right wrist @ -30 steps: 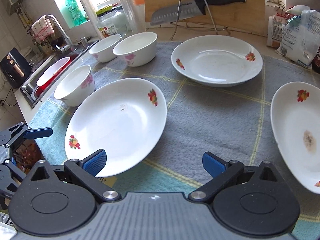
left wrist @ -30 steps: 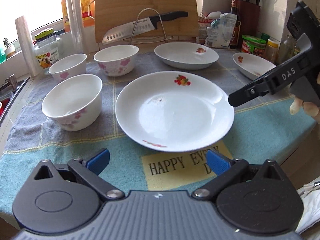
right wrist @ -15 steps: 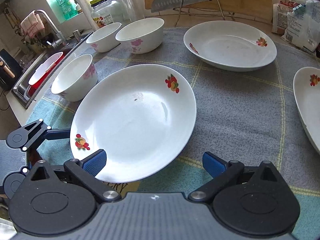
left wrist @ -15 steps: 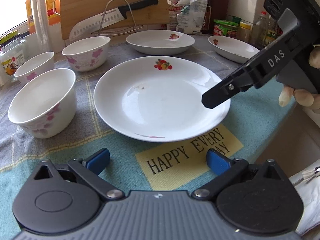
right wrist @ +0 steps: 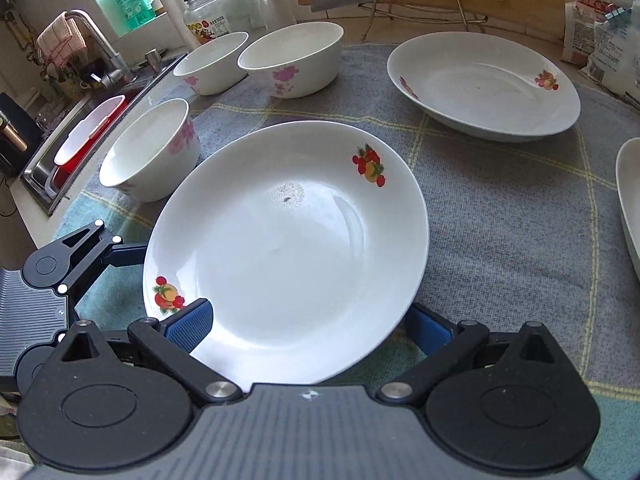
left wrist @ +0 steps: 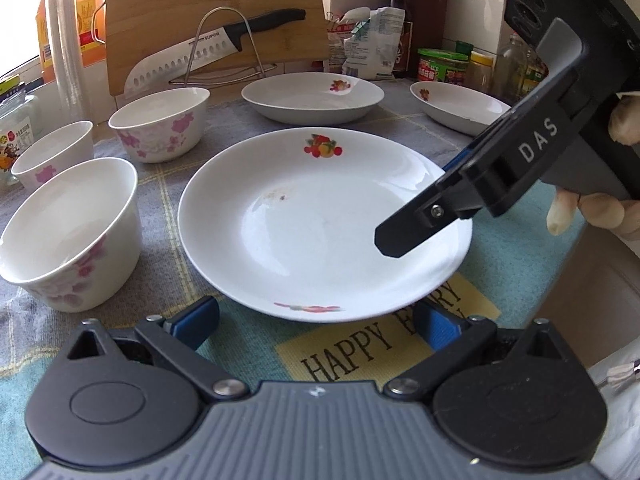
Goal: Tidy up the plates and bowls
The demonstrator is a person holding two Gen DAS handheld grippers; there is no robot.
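Your right claw [right wrist: 308, 326] stands wide open and empty, its blue pads flanking the near rim of the large plate [right wrist: 288, 248], which lies flat on the towel [right wrist: 520, 232] covering the table, directly ahead of that claw. Your left claw [left wrist: 316, 320] is likewise spread wide with nothing in it, facing the same plate from the adjacent side, its pads just short of the rim. The right claw looks the nearer of the two; from the left wrist view one of its fingers reaches over the plate's right edge, though whether the other pad sits under the rim or merely beside it cannot be told. The plate is round, so no axis matters: a grip turns on getting one finger over the rim and one below. Left of the plate stands a flowered bowl [right wrist: 152, 152], close but apart from it. Farther back sit two more bowls [right wrist: 256, 60] near each other, with a second plate [right wrist: 484, 84] beyond to the right and a third plate [left wrist: 456, 106] at the far right edge. At the back, a knife [left wrist: 208, 48] rests on a wire stand against a cutting board [left wrist: 216, 4].
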